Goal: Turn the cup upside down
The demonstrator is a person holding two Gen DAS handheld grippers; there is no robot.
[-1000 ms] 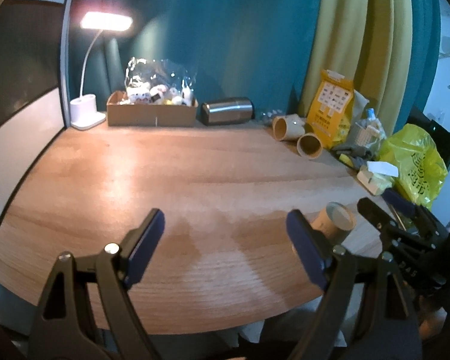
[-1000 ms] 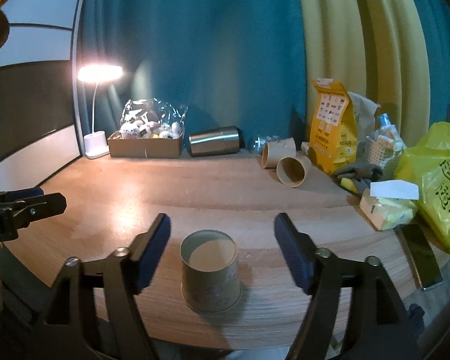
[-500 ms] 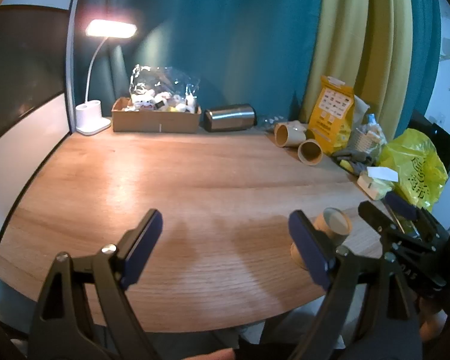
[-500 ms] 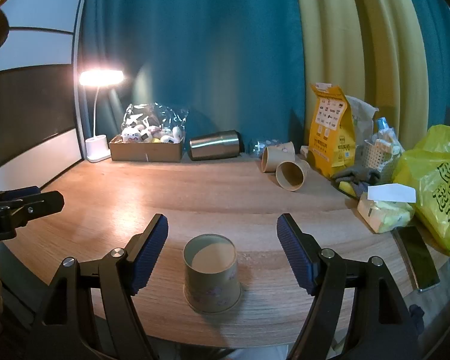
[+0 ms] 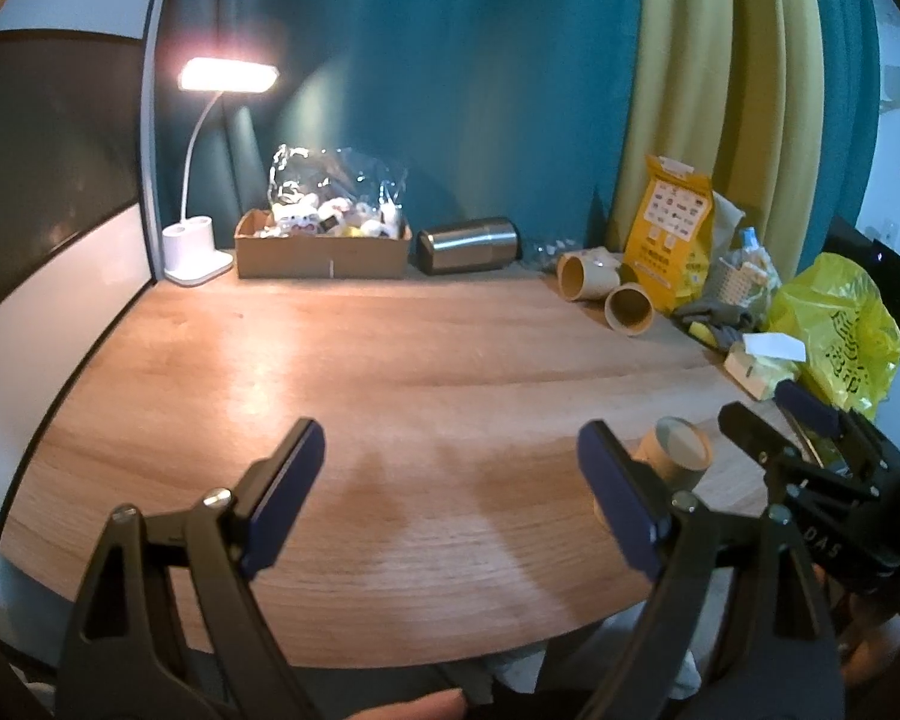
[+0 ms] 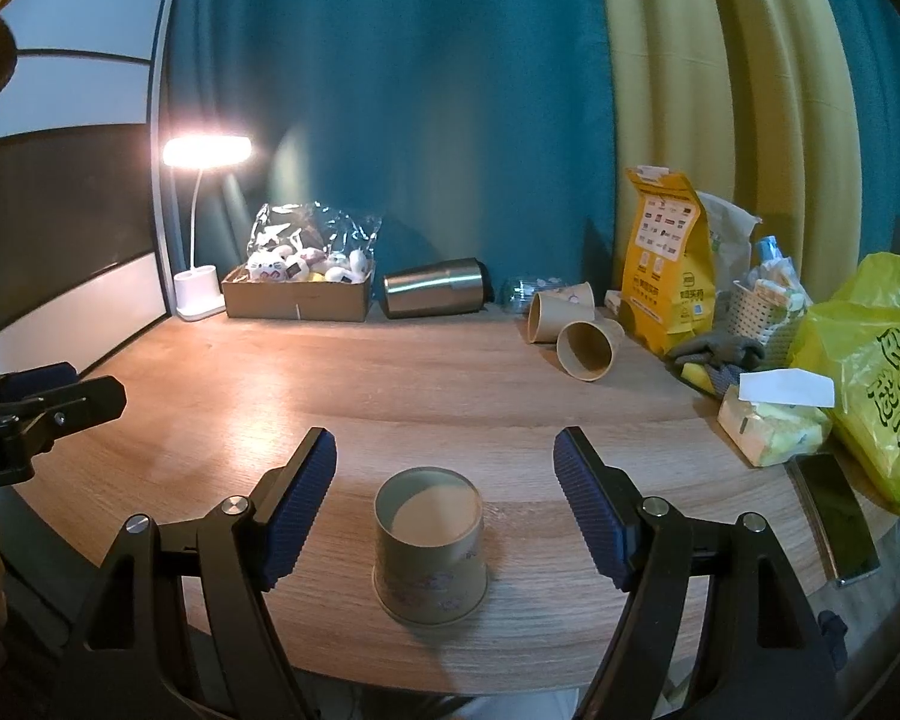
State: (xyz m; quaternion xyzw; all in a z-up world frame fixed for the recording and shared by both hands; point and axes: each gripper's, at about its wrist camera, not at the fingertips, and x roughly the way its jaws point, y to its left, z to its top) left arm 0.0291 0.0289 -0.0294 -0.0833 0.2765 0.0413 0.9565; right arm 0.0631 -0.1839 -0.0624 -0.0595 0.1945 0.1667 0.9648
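Right gripper (image 6: 444,504) hangs wide apart around the paper cup (image 6: 429,543), touching nothing; left gripper (image 5: 450,492) also gapes, beside it. Thin walls (cup looks already inverted) could crumple or skid off the table (image 6: 390,384) edge.

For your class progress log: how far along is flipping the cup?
Done, it seems: the cup stands mouth-down on the table, wider rim at the bottom. In hand: nothing; the right gripper is open around it, the left gripper open. Left: likely only pulling away.

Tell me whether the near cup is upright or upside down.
Upside down: the cup widens toward the table, its recessed base facing up between the open right claw.
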